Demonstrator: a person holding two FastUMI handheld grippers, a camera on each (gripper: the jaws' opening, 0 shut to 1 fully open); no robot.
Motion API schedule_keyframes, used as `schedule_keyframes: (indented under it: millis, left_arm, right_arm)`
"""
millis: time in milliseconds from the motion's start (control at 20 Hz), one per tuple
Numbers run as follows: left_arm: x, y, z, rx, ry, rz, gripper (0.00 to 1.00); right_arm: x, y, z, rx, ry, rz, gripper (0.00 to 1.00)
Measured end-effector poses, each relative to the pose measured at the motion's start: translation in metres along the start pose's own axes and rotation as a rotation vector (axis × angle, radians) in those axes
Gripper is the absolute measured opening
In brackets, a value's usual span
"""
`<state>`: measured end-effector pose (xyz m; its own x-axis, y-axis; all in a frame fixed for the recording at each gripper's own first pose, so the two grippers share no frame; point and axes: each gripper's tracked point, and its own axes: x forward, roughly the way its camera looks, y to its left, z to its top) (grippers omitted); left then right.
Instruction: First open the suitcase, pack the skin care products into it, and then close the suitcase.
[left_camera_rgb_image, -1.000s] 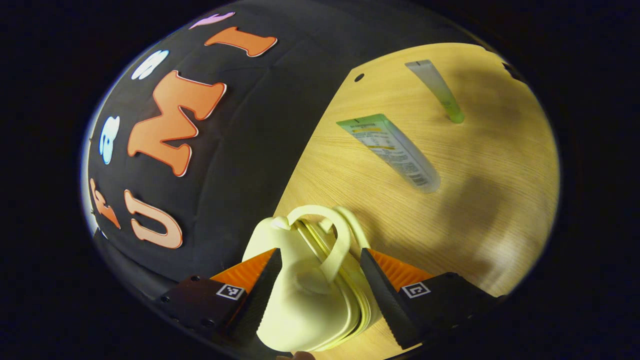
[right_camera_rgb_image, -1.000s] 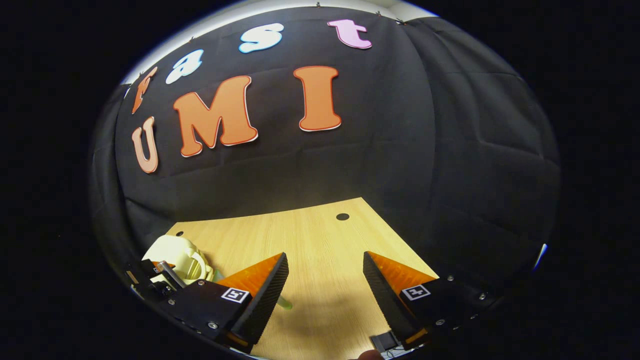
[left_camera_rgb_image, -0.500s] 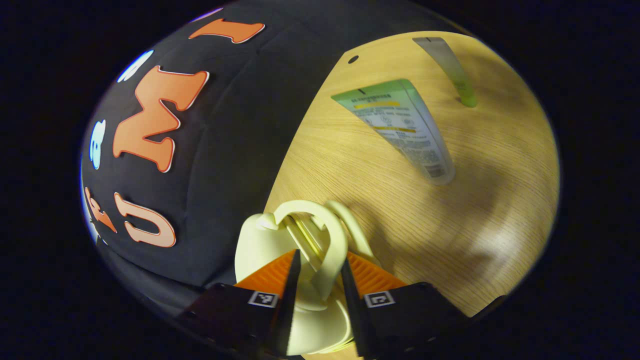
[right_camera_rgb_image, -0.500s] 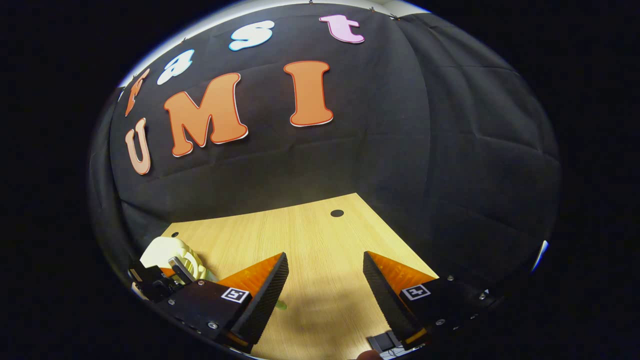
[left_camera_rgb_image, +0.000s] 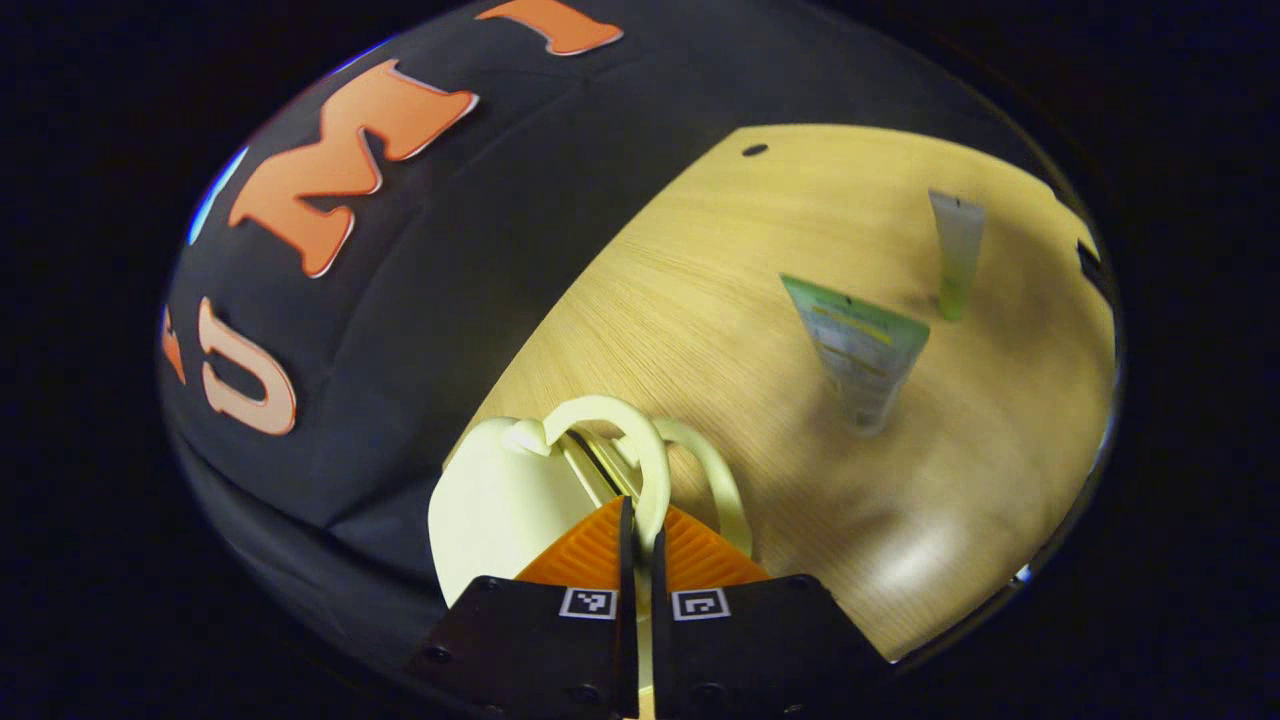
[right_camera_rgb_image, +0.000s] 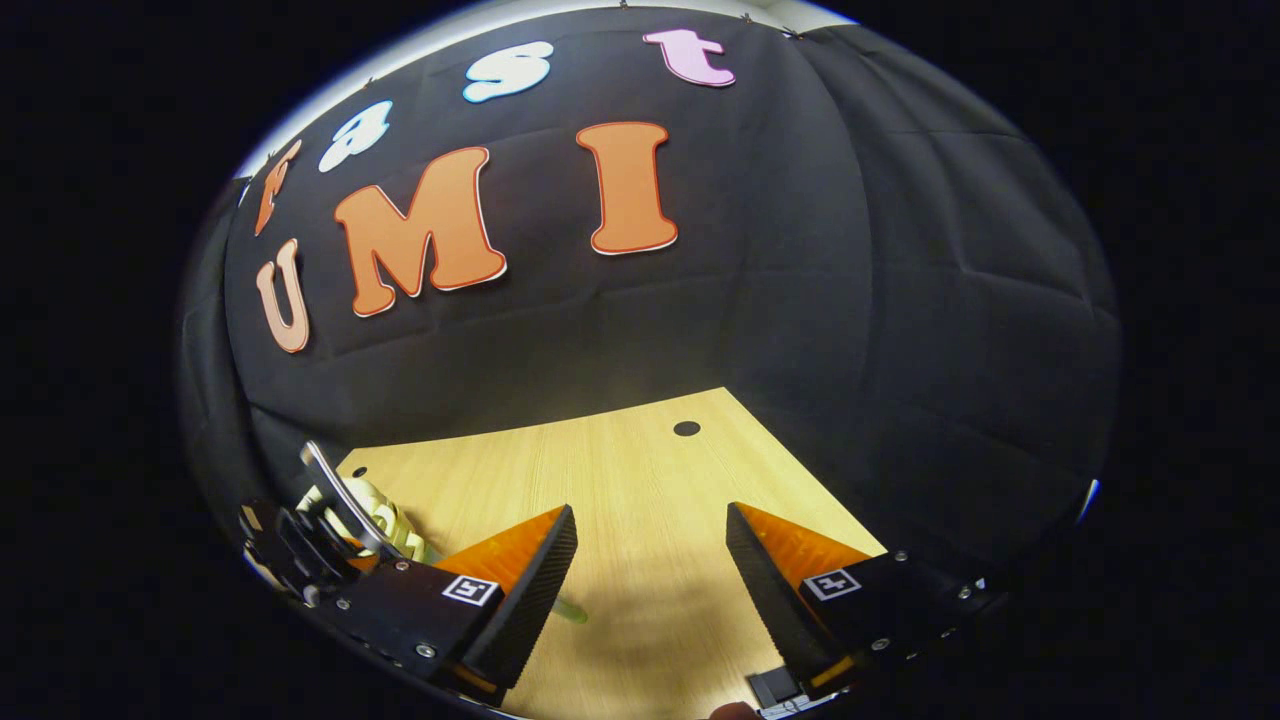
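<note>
Left gripper (left_camera_rgb_image: 637, 520): the 2 fingers are drawn almost together and pinch the nearer of 2 looped carry handles (left_camera_rgb_image: 640, 470) of a small pale-yellow suitcase (left_camera_rgb_image: 500, 505), each finger pressing on 1 side of the loop. The suitcase stands at the table's edge beside the black cloth wall (left_camera_rgb_image: 480, 250), its 2 shell halves together and the second handle loop arching just beside the gripped one. Beyond it, on the light wooden table (left_camera_rgb_image: 700, 300), lie 2 skin care tubes, well apart from the suitcase: a wider tube with a green crimped end and printed label (left_camera_rgb_image: 858, 350), and, farther off, a slimmer translucent tube with a green cap (left_camera_rgb_image: 955, 255); the 2 tubes lie near each other but do not touch. A small dark hole marks the far corner of the table. Right gripper (right_camera_rgb_image: 650, 560): the 2 fingers stand wide apart with nothing between them, held above bare tabletop (right_camera_rgb_image: 640, 470). At the lower left of the right gripper view the left gripper's body (right_camera_rgb_image: 310, 545) is seen against the pale-yellow suitcase (right_camera_rgb_image: 385, 520), and a small green tip of a tube (right_camera_rgb_image: 572, 610) shows just past the right gripper's left finger. The black cloth wall rises behind the table.
</note>
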<state>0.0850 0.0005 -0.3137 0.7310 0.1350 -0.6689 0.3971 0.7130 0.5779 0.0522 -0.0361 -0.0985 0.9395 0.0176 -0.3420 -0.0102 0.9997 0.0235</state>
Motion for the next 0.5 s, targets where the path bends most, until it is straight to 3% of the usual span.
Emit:
schedule_keyframes:
  millis: [300, 500]
  left_arm:
    - [-0.061, 0.071, 0.026, -0.363, -0.162, -0.081, 0.05]
    - [-0.072, 0.141, 0.003, -0.667, -0.237, -0.085, 0.05]
  right_arm:
    - [-0.007, 0.050, 0.011, 0.011, -0.034, 0.036, 0.95]
    - [-0.017, 0.091, 0.020, 0.028, -0.057, 0.070, 0.95]
